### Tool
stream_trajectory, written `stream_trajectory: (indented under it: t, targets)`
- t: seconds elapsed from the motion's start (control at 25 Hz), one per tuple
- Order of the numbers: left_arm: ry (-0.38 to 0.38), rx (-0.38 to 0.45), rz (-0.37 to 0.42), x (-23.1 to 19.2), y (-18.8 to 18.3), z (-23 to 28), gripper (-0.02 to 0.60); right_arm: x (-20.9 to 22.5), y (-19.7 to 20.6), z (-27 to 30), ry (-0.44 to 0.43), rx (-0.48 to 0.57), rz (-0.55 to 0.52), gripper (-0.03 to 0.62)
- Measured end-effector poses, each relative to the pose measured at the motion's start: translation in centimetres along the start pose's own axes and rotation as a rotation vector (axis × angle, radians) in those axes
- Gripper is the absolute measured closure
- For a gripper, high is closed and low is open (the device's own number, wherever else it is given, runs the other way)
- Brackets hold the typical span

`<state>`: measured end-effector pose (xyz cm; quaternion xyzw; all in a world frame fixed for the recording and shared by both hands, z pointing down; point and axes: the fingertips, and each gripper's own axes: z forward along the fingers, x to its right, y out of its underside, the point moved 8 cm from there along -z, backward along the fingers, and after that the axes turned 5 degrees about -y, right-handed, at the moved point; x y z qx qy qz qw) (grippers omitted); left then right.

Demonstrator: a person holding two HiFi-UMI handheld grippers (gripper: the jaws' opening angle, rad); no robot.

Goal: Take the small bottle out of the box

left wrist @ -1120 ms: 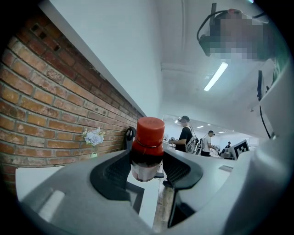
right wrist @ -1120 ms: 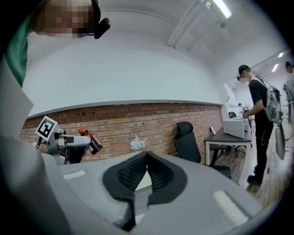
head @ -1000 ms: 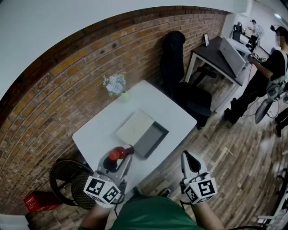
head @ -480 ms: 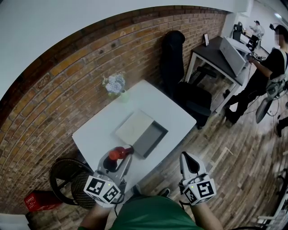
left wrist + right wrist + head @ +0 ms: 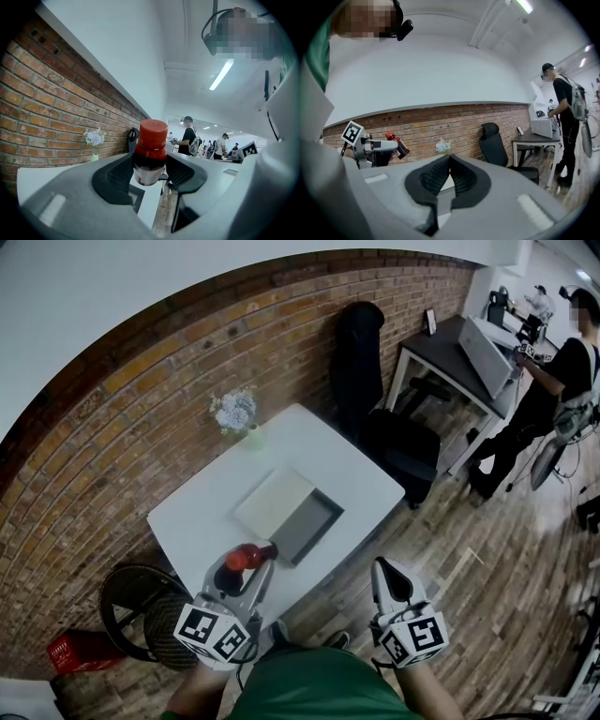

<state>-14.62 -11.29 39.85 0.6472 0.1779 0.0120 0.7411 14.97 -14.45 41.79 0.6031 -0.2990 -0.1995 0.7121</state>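
Observation:
The small bottle point(image 5: 246, 557) has a red cap and dark contents. My left gripper point(image 5: 251, 566) is shut on it and holds it above the near left part of the white table point(image 5: 309, 442), clear of the box. In the left gripper view the bottle point(image 5: 150, 152) stands between the two black pads, cap upward. The open grey box point(image 5: 307, 527) lies at the table's middle with its pale lid point(image 5: 274, 503) beside it. My right gripper point(image 5: 389, 577) hangs off the table's near right edge, shut with nothing between its pads point(image 5: 461, 180).
A small vase of pale flowers point(image 5: 235, 414) stands at the table's far left corner by the brick wall. A black office chair point(image 5: 380, 418) sits beyond the table, a dark desk point(image 5: 459, 348) farther right with a person point(image 5: 553, 381) beside it. A round wicker basket point(image 5: 141, 610) stands on the floor at left.
The view has shifted slightly. Both grippers and the held bottle keep nearly the same places.

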Motion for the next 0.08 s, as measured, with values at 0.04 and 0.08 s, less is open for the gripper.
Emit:
stream_trajectory:
  t: [0.04,0.08]
  targets:
    - [-0.002,0.000,-0.001,0.29,0.09,-0.01,0.356,0.16,0.02,-0.24,-0.002,0.000,0.001,0.591]
    - [-0.003,-0.001,-0.001,0.57,0.17,-0.02,0.356,0.33,0.04,-0.48,-0.004,0.000,0.002,0.591]
